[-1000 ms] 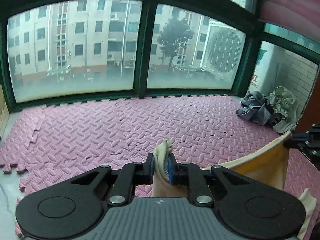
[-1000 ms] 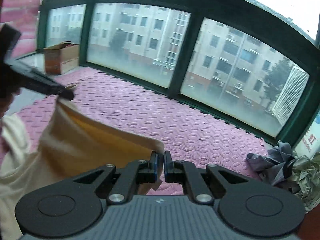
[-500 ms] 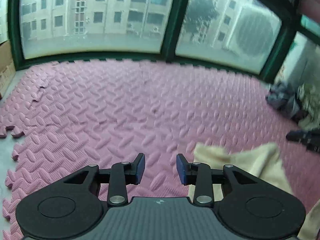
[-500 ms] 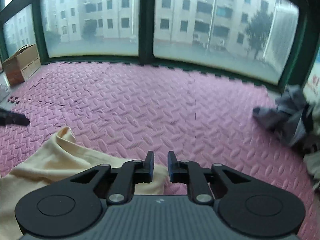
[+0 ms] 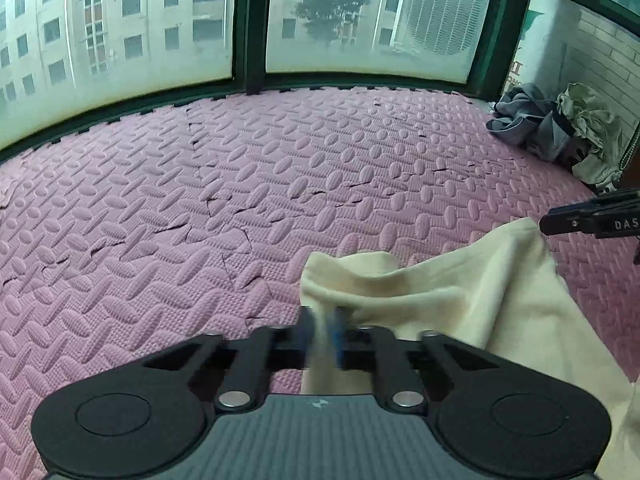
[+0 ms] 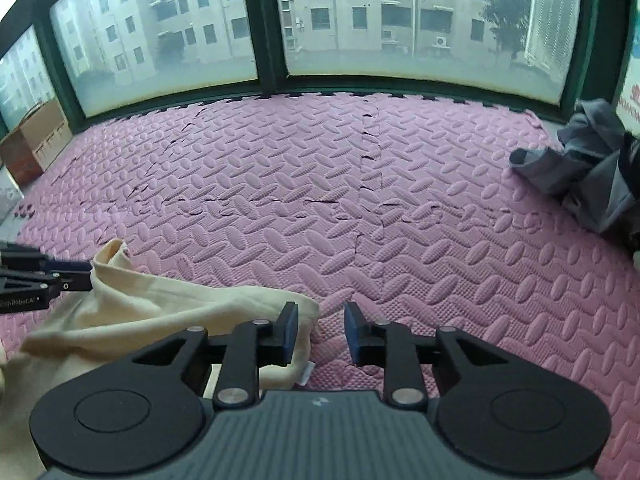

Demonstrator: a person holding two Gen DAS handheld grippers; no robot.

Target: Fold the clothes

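1. Closest to us, we are holding the left gripper with its jaws pressed together on a bunched corner of the cream garment; its blue pads are blurred in the left wrist view, but cloth is showing between and below them, and the right wrist view shows the same tips clamped on a raised point of the fabric.
2. Beside it, we are holding the right gripper with its jaws parting; only pink mat is showing in the gap between the pads, while the garment's edge is lying under and just left of the left-hand pad. Whether that pad is touching the cloth we cannot tell.
3. Just past the tongs, the cream garment is lying rumpled on the pink foam mat, stretched between our two grippers and sagging in folds, with a small label at its hem near the right gripper.
4. Further out, we are looking over a wide stretch of the interlocking mat, with a few tile seams lifting apart.
5. Off to the right, a heap of grey and pale clothes is sitting against the brick wall, well apart from the garment.
6. At the far left in the right wrist view, a cardboard box is standing at the mat's edge.
7. Farthest away, green-framed windows are showing apartment blocks and a tree.
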